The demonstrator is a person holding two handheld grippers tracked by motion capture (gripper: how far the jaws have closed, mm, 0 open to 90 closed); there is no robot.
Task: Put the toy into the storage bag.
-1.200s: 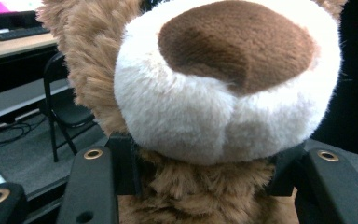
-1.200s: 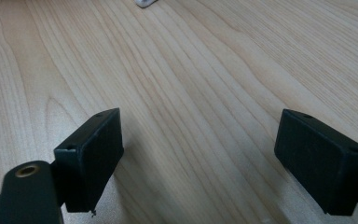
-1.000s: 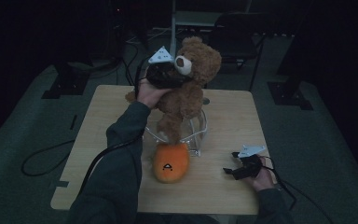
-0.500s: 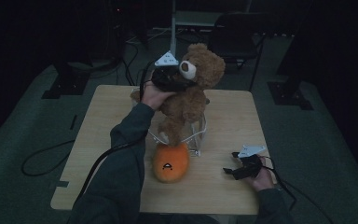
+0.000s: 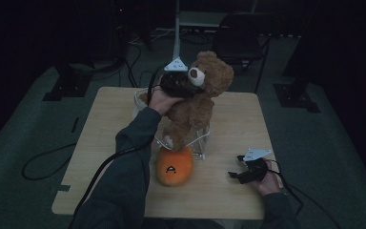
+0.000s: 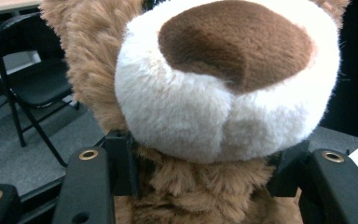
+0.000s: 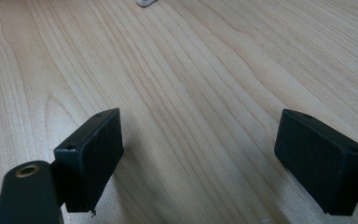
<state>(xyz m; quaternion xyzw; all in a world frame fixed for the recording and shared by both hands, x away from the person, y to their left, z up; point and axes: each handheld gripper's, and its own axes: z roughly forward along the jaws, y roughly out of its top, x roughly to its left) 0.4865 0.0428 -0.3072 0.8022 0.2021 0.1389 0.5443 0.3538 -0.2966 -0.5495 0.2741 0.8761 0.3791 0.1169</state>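
Your left gripper (image 5: 177, 83) pinches the teddy bear (image 5: 198, 105) at the neck, jaws pressed into the fur just under the muzzle (image 6: 223, 88), with the bear upright at the table's twelve o'clock, its feet in the clear container (image 5: 198, 143). It looks light, soft and squashy, so the neck grip suits it. The orange plush (image 5: 174, 165) lies at six o'clock of the container. Your right gripper (image 5: 248, 171) rests at four o'clock, jaws spread, holding nothing.

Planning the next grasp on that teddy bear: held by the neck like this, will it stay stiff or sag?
The teddy bear will probably sag: its plush neck bulges between the left tool's jaws. It seems light for its size, carried one-handed. Its fur should resist slipping.
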